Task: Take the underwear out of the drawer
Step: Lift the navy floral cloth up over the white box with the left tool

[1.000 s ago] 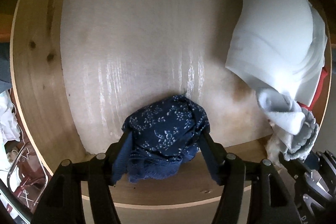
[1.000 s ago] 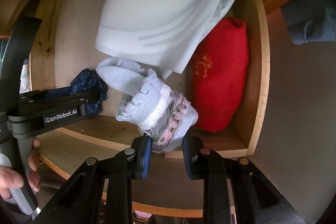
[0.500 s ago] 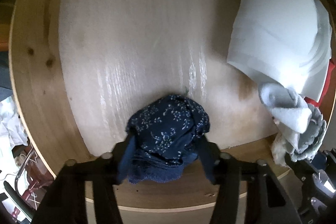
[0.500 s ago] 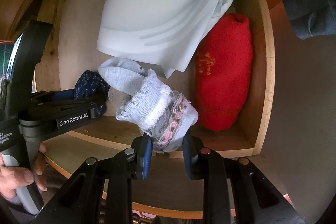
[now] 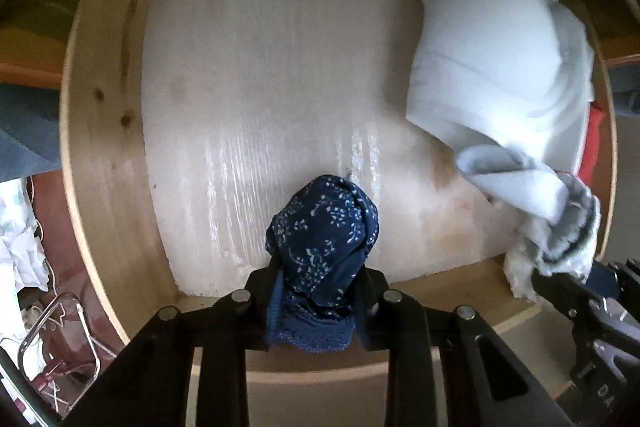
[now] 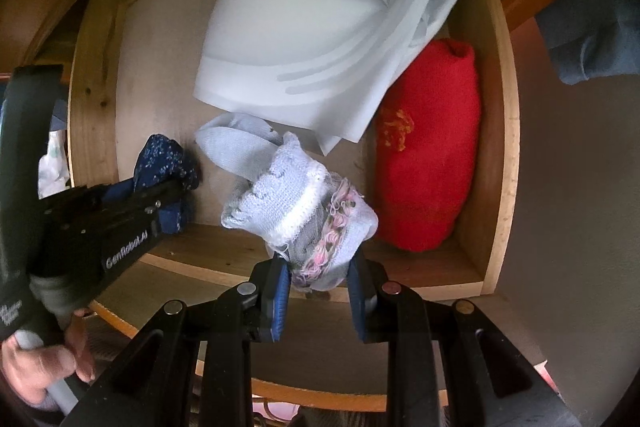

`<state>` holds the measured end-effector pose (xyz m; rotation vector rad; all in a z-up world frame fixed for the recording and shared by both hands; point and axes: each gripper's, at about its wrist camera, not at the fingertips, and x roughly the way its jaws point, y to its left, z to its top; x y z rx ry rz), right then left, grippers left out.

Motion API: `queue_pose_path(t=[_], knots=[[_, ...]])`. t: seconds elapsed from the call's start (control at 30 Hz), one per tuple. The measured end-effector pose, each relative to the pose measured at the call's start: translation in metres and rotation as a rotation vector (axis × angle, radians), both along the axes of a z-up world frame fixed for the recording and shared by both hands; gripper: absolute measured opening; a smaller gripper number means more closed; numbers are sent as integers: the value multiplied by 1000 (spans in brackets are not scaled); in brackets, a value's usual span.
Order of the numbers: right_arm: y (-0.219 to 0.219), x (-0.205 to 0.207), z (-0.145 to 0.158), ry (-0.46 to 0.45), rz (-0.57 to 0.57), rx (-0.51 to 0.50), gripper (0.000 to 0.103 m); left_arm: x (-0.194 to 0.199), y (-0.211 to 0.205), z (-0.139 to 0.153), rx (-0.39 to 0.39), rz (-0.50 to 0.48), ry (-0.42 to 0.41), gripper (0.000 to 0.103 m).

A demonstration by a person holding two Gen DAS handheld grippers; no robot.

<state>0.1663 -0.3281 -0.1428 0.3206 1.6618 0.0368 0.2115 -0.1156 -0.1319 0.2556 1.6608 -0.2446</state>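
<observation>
Raised since earlier with jaws closing on navy underwear (image 5: 324,227), left gripper (image 5: 318,303) clearing drawer (image 5: 100,163) front; right gripper (image 6: 318,291) clamped on pale socks (image 6: 304,203), both bundles pinched for lift-out.

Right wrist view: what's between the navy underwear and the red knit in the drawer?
The pale blue knit bundle gripped by the right gripper lies between the navy underwear and the red knit. Shown in the right wrist view.
</observation>
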Motion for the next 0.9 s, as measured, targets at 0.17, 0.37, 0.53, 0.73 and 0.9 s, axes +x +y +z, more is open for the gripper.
queue_pose_path(t=[0.17, 0.37, 0.53, 0.73, 0.9], knots=[[8, -5, 16, -41, 15, -16, 23, -16, 16, 29, -36, -8, -65, 28], [11, -15, 39, -126, 27, -39, 23, -40, 20, 57, -67, -15, -153, 28], [13, -27, 61, -211, 42, -93, 23, -65, 28, 73, -88, -4, -234, 28], [6, -37, 75, -237, 44, -141, 23, -86, 31, 93, -91, -4, -349, 28], [3, -42, 77, -239, 43, -157, 23, -89, 41, 118, -103, -7, -433, 28]])
